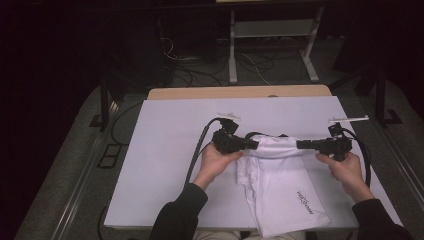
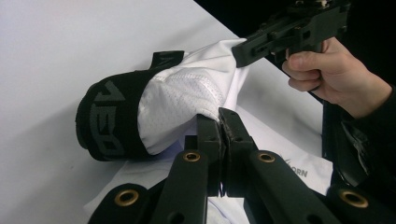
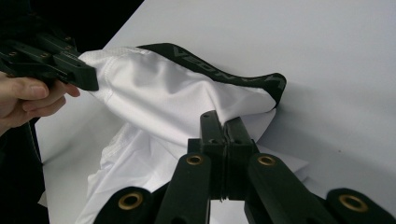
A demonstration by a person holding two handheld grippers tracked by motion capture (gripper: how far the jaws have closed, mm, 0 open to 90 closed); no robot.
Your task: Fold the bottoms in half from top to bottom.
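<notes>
A pair of white shorts (image 1: 280, 175) with a black lettered waistband (image 2: 105, 121) lies on the white table (image 1: 165, 160), its legs reaching toward the near edge. My left gripper (image 1: 255, 145) is shut on the white fabric just under the waistband at the garment's left end, and the left gripper view shows its jaws (image 2: 219, 116) pinching the cloth. My right gripper (image 1: 300, 144) is shut on the fabric at the right end; its jaws (image 3: 219, 119) pinch the cloth below the waistband (image 3: 210, 70). The top of the shorts hangs stretched between the two grippers, slightly off the table.
A wooden board edge (image 1: 240, 92) runs along the table's far side. Behind it stand the metal legs of a frame (image 1: 232, 55), with cables (image 1: 200, 75) on the dark floor. Bare table surface lies left of and beyond the shorts.
</notes>
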